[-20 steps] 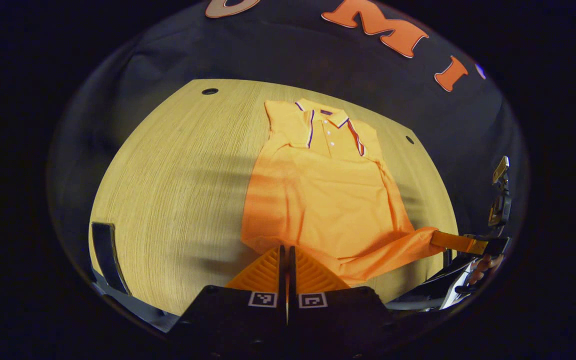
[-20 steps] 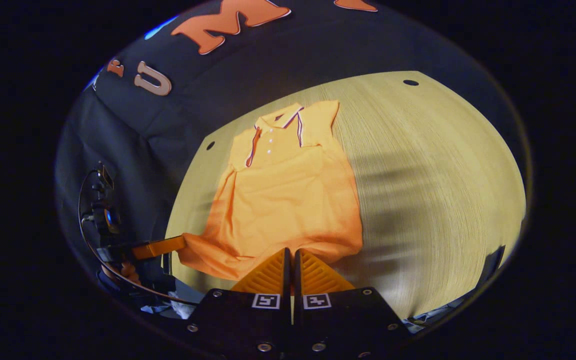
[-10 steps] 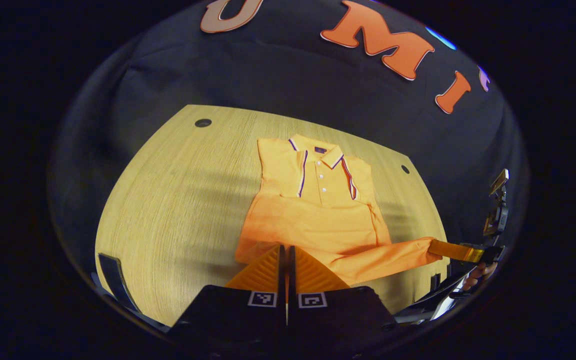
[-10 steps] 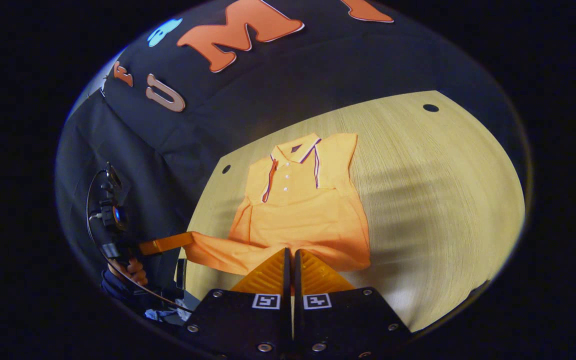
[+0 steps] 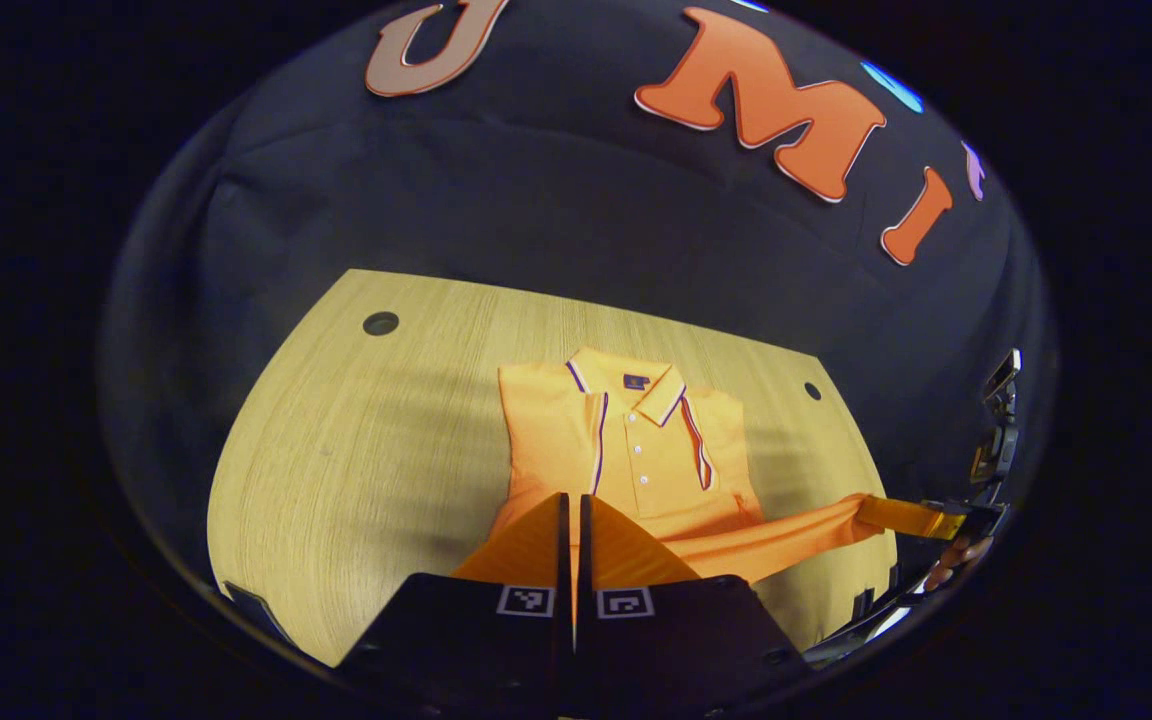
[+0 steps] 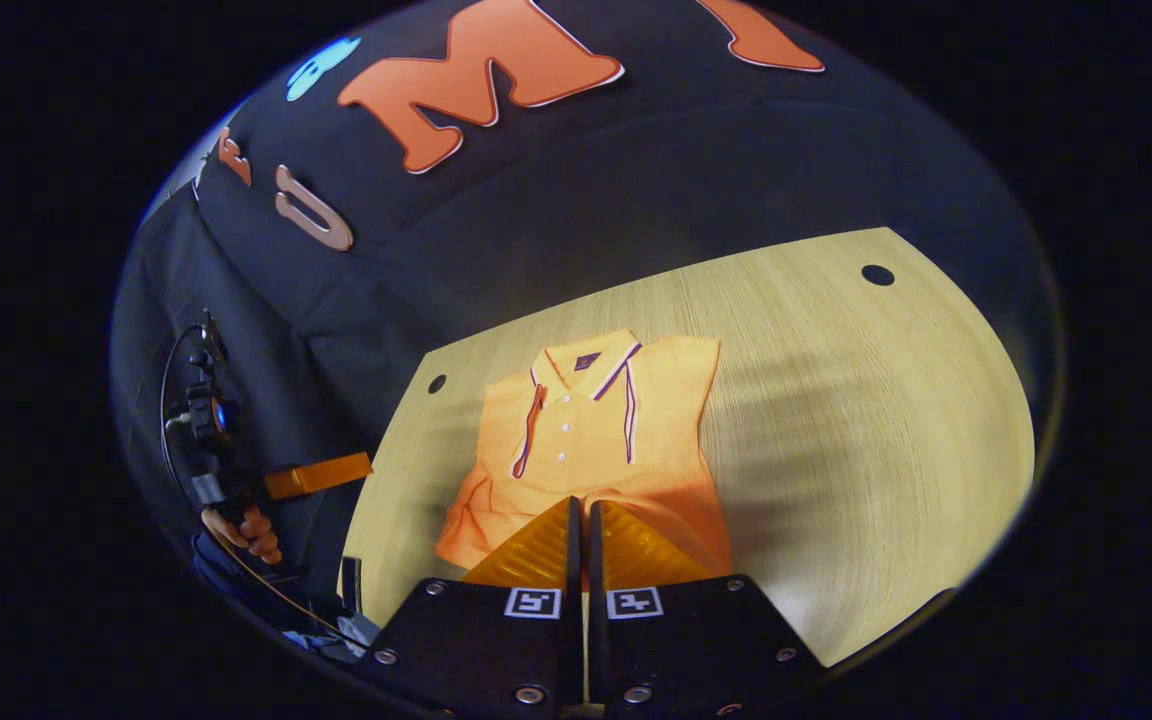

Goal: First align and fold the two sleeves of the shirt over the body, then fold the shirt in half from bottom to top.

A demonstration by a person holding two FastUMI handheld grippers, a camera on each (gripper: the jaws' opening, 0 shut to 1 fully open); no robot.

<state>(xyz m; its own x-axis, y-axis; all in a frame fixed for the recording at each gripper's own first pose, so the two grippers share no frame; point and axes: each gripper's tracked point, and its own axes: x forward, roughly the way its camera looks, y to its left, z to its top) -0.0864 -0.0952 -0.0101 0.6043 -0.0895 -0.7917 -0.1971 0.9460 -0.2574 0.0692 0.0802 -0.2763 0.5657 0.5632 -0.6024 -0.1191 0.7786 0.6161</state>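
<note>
An orange polo shirt (image 5: 636,450) lies collar-away on the wooden table (image 5: 356,450), sleeves folded in over its body. My left gripper (image 5: 571,505) is shut on the bottom hem, lifted over the shirt's lower part. A taut band of hem runs right to my right gripper (image 5: 866,510). In the right gripper view the shirt (image 6: 596,430) lies just beyond my right gripper (image 6: 581,510), which is shut on the hem. The left gripper (image 6: 364,467) shows off to the left, held by a hand (image 6: 246,530). The raised hem hides the shirt's lower half.
The table (image 6: 886,420) has small round holes near its far corners (image 5: 380,323) (image 6: 877,274). Black cloth walls stand behind and beside it. Bare wood lies to either side of the shirt.
Both grippers have carried the lifted hem forward towards the collar. The collar now appears much closer to the fingertips, and less of the shirt's body shows.
</note>
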